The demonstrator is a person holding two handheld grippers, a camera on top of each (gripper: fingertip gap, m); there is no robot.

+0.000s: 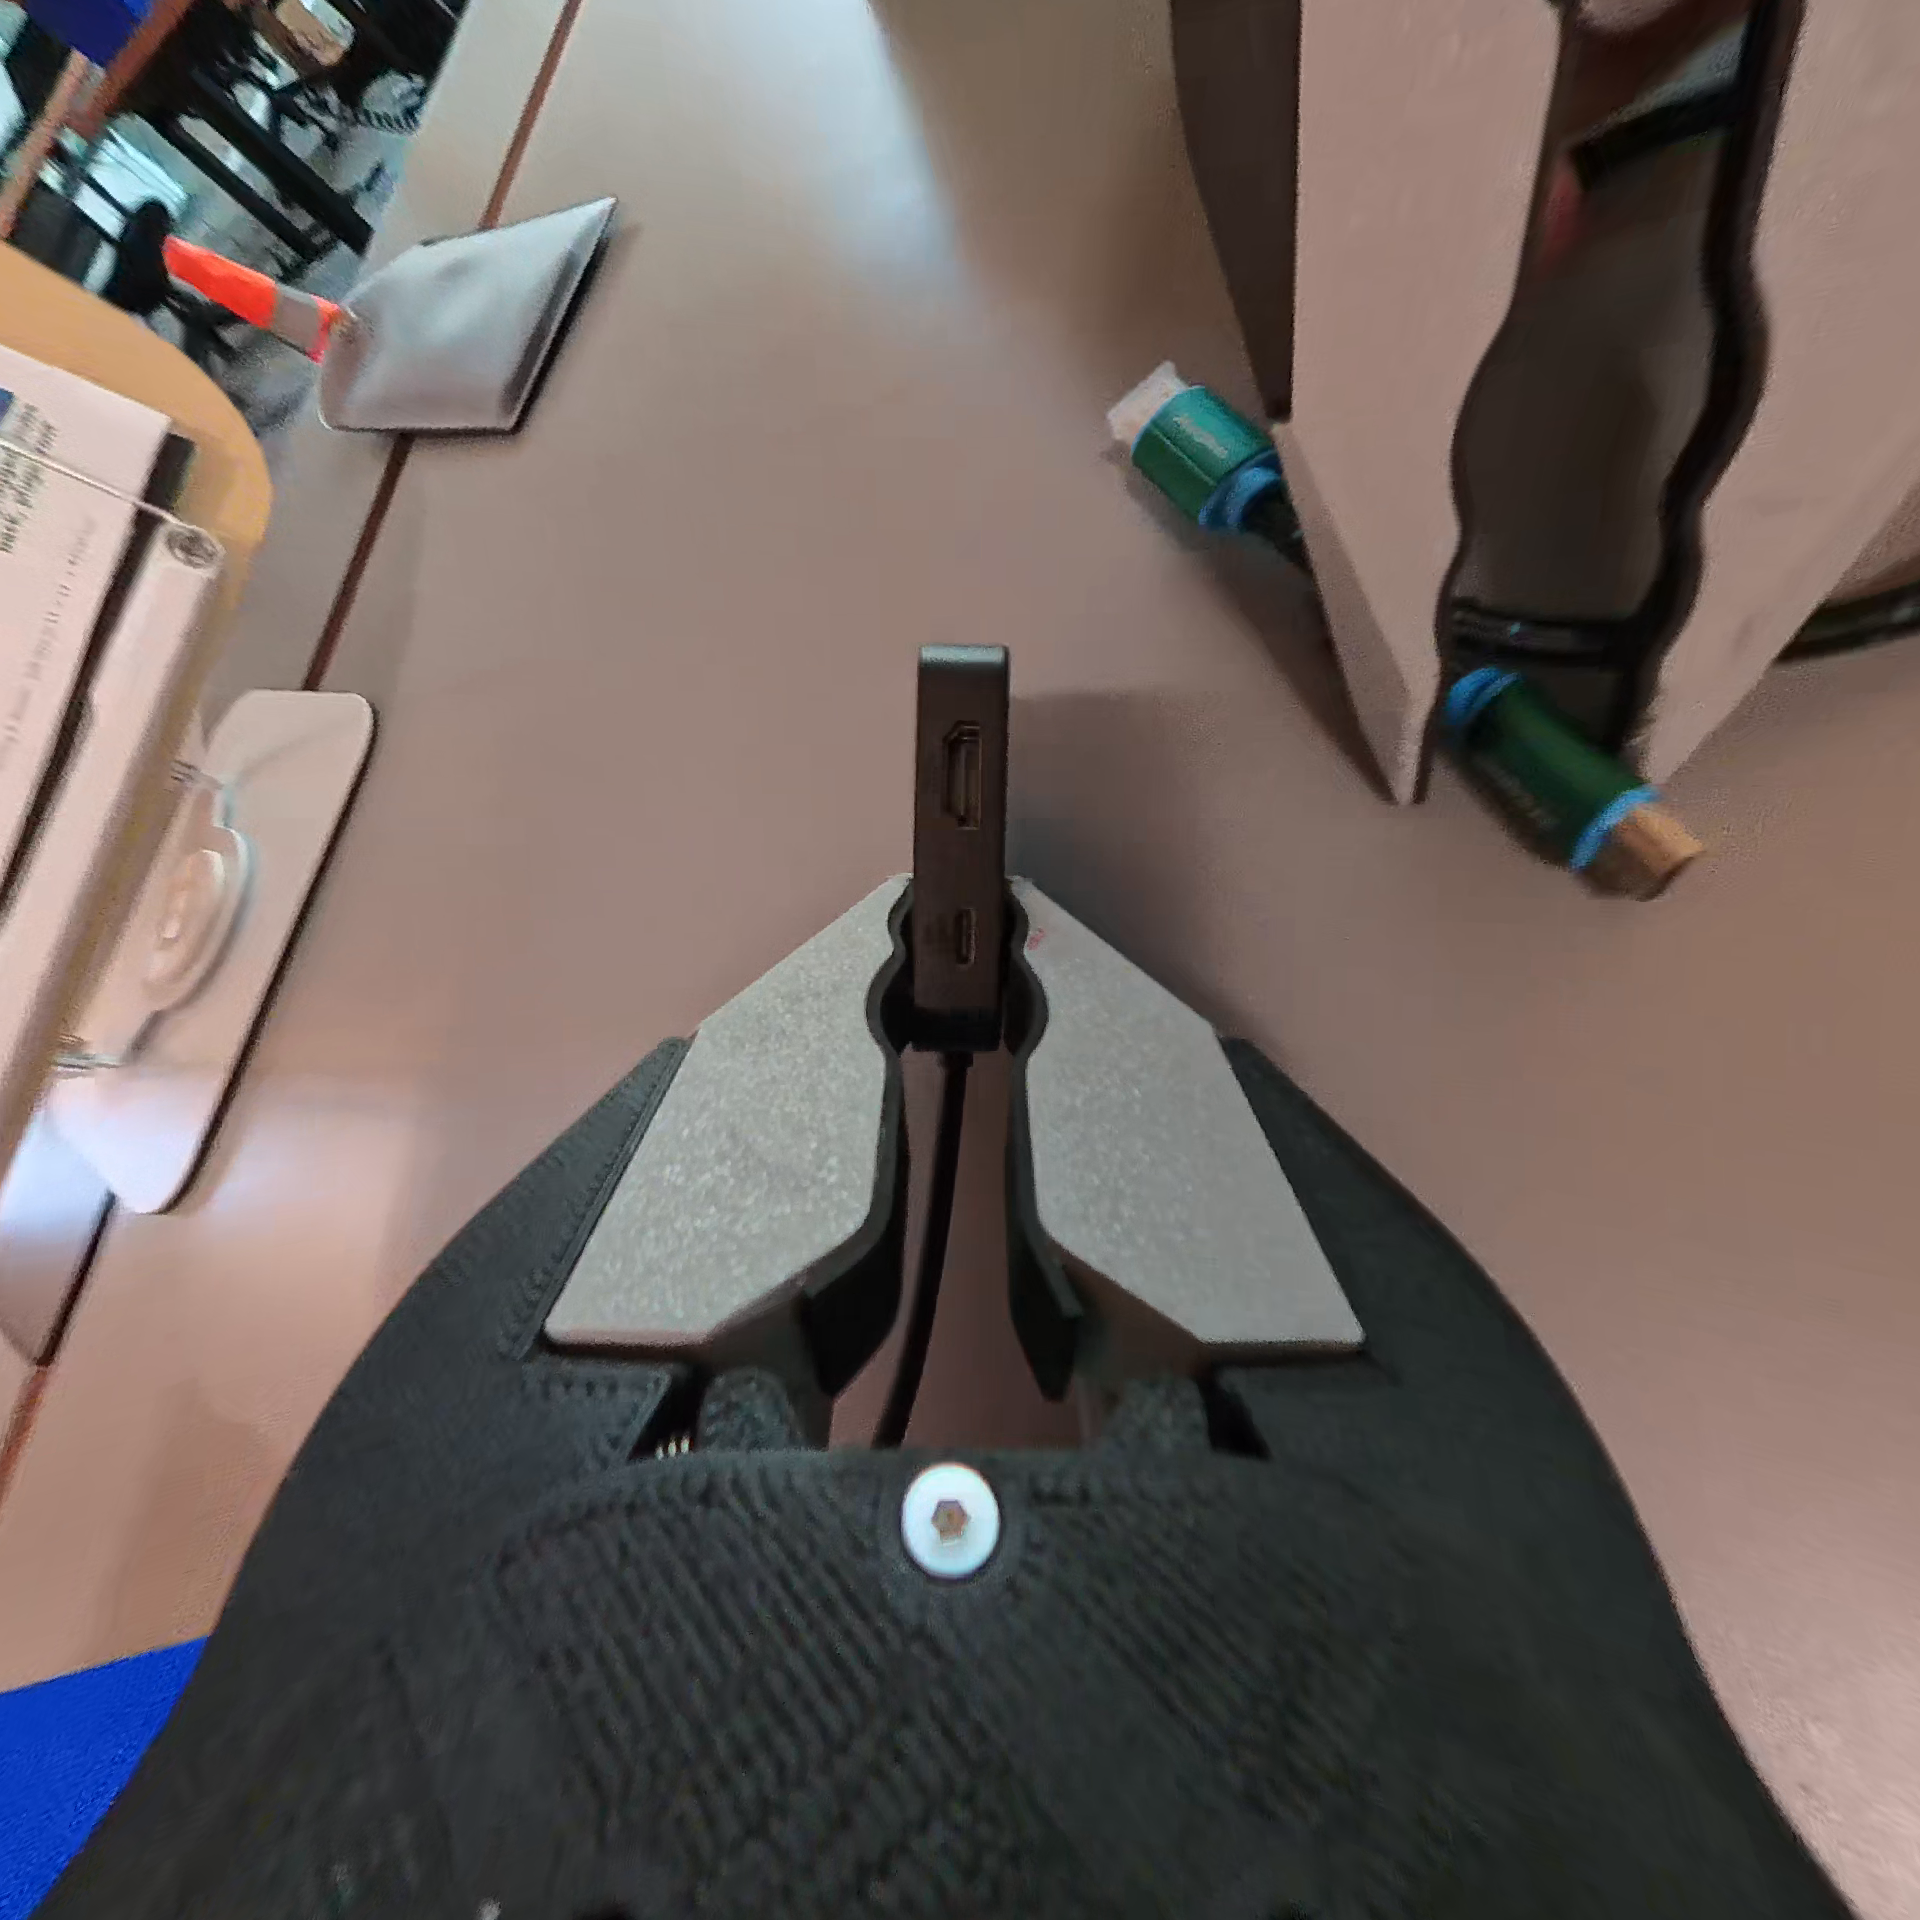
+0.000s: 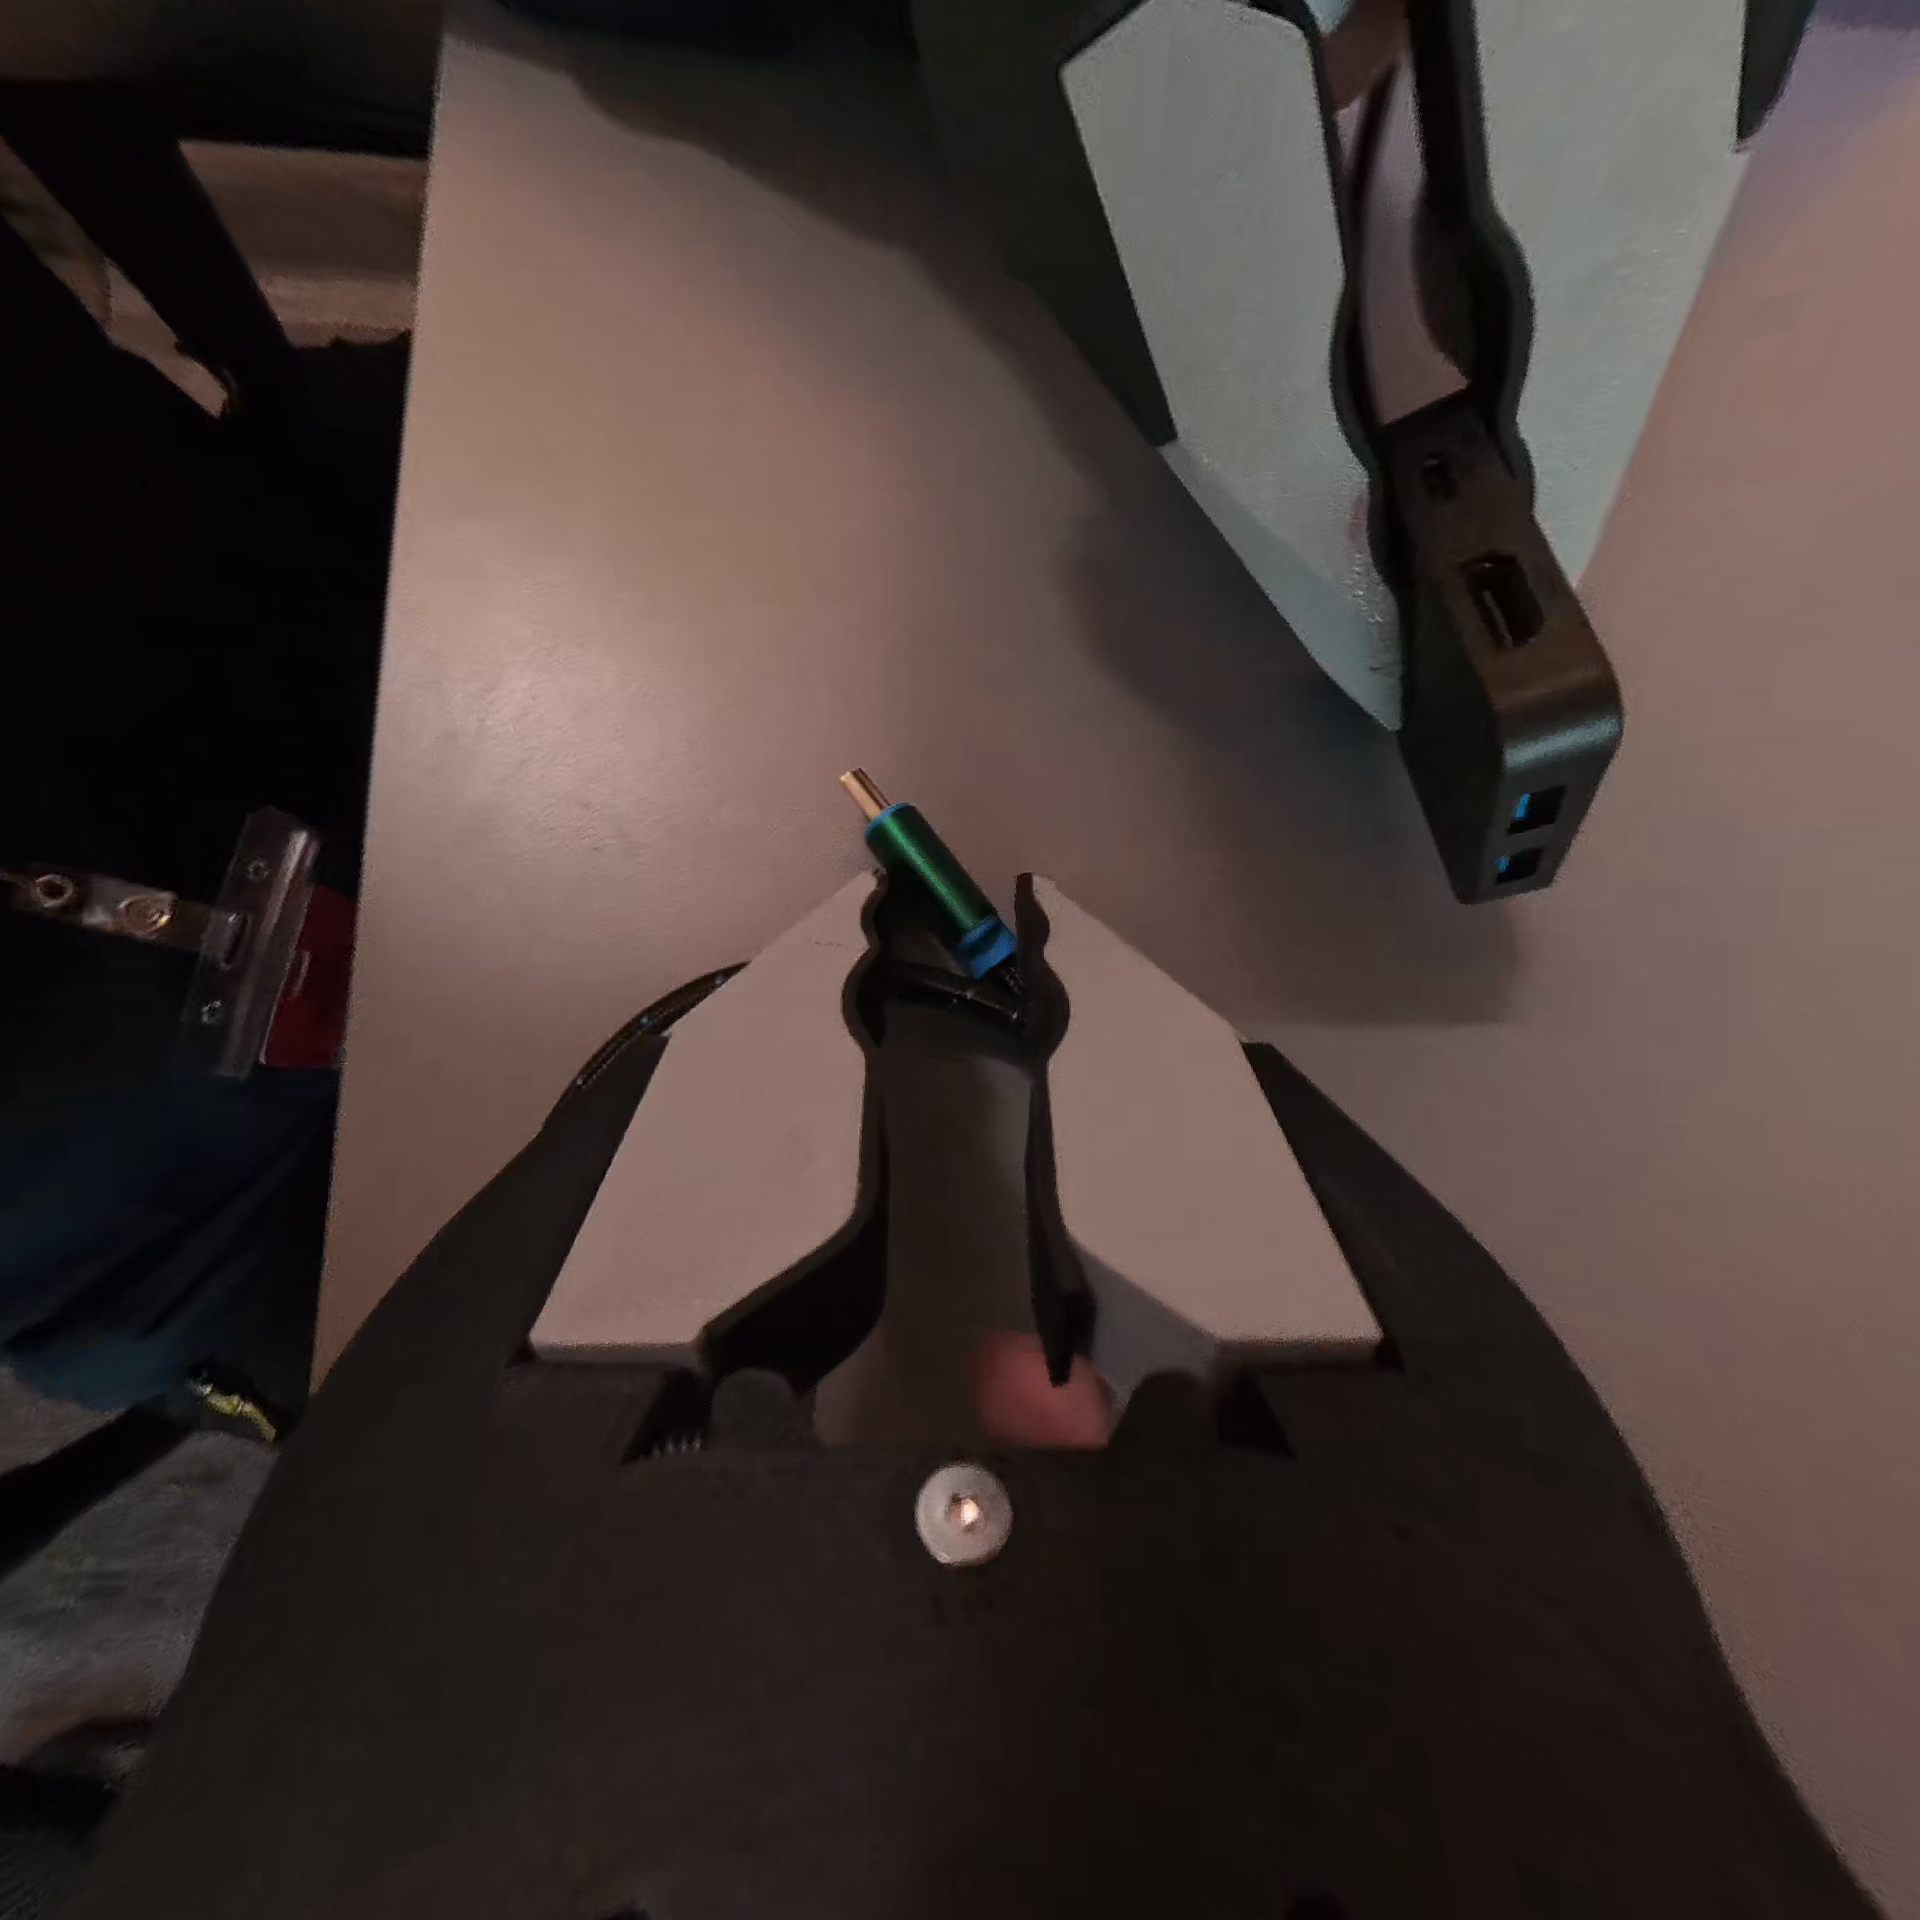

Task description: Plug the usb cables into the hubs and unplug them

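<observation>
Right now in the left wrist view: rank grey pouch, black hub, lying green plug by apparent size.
1. grey pouch
2. black hub, though nearer the camera, partly hidden in the left gripper
3. green plug, partly hidden behind the right gripper

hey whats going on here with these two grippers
A person holds a gripper in each hand over a table. The left gripper is shut on a black hub, held on edge so its ports show. The right gripper is shut on a cable just behind a green plug, gold tip pointing out. A second green plug shows behind the right gripper. Plug and hub are apart.
</observation>
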